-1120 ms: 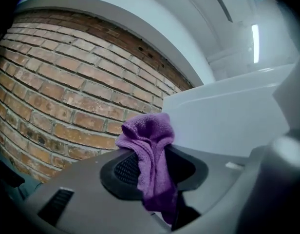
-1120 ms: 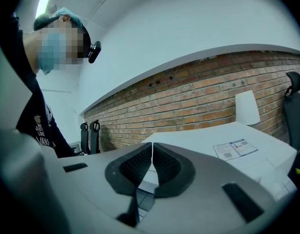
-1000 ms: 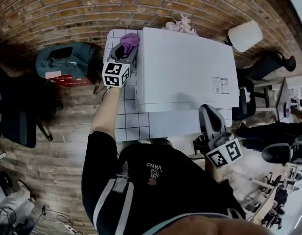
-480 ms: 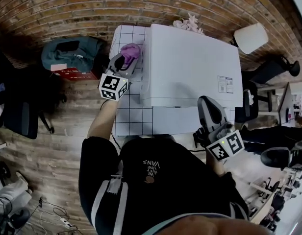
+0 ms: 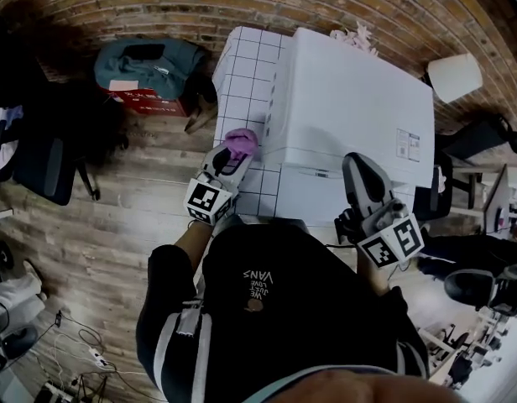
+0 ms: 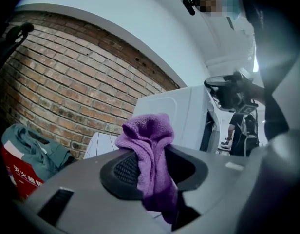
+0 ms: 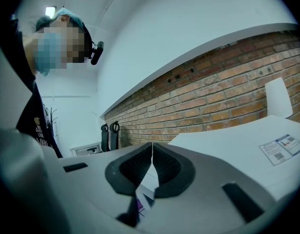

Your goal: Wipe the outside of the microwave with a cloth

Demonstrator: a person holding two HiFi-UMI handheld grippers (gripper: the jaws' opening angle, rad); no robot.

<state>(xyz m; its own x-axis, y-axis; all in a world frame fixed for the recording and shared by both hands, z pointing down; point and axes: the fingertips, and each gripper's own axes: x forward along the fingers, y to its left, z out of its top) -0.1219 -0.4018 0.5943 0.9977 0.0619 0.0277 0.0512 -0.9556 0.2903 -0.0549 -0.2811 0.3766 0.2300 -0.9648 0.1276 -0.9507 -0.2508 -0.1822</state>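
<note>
Microwave (image 5: 351, 107) on tiled tabletop (image 5: 242, 74), at 2 o'clock from left gripper (image 5: 232, 156). Purple cloth (image 5: 241, 143) clamped in left fingers (image 6: 123, 167), just beside microwave left wall near front corner. Fingers of right gripper (image 5: 357, 164) together, empty, at front right edge. Left gripper nearer to side wall for wiping.
</note>
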